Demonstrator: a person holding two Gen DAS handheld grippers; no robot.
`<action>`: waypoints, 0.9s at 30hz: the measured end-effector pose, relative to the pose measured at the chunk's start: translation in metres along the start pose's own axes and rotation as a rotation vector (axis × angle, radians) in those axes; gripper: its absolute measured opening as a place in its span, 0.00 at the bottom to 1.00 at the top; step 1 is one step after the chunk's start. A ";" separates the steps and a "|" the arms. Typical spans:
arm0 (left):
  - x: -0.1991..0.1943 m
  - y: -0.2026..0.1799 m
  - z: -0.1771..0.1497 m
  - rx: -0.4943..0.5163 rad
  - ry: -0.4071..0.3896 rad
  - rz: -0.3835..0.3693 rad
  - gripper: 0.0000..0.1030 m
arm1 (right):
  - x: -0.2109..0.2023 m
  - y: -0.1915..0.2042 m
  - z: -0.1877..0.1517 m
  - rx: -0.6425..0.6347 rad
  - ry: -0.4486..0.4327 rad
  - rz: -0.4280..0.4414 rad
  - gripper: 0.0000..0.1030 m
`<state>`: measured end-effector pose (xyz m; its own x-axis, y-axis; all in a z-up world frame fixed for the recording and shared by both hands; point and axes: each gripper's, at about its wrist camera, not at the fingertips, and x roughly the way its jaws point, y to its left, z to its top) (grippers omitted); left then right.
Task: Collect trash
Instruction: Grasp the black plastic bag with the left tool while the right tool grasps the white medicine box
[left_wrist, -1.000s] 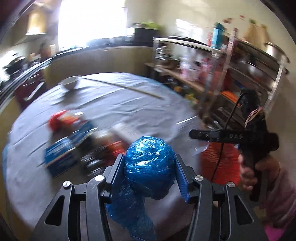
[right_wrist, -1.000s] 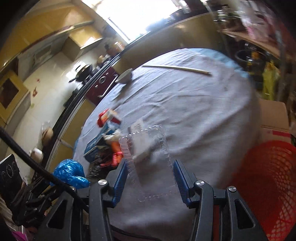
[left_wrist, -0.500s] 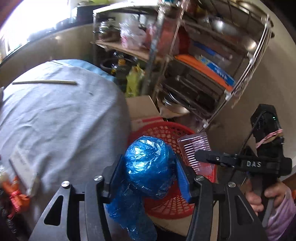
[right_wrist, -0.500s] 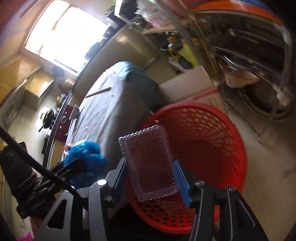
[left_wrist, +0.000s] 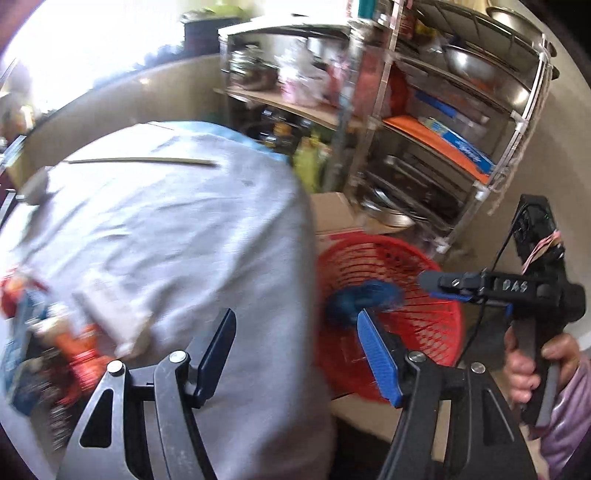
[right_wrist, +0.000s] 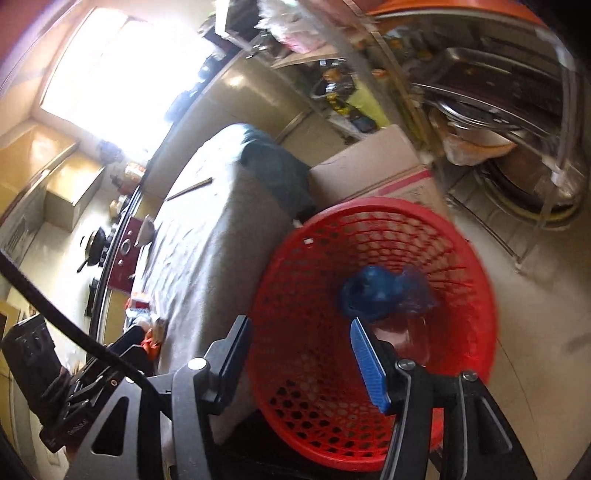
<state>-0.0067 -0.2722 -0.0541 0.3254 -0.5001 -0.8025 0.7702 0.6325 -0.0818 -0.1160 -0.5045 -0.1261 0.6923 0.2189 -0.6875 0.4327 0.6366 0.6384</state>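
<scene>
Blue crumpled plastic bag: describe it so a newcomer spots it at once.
Beside the grey-clothed round table stands a red mesh plastic basket on the floor. The blue crumpled plastic bag shows inside it against the far wall, blurred. It is the only blue thing within that red mesh.

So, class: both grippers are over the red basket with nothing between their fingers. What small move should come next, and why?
Probably swing the left gripper back over the table. Its jaws have just been opening and stand empty, the blue bag is in the basket, and wrappers lie on the cloth.
</scene>
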 end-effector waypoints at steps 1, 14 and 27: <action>-0.010 0.010 -0.006 -0.014 -0.004 0.032 0.68 | 0.002 0.007 -0.001 -0.018 0.004 0.009 0.58; -0.102 0.154 -0.083 -0.407 -0.080 0.271 0.74 | 0.065 0.141 -0.014 -0.301 0.117 0.103 0.58; -0.072 0.202 -0.099 -0.615 -0.027 0.126 0.74 | 0.138 0.241 -0.031 -0.514 0.195 0.075 0.58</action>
<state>0.0712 -0.0503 -0.0710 0.4129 -0.4092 -0.8136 0.2712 0.9081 -0.3191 0.0657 -0.2978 -0.0776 0.5692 0.3796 -0.7293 0.0147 0.8822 0.4707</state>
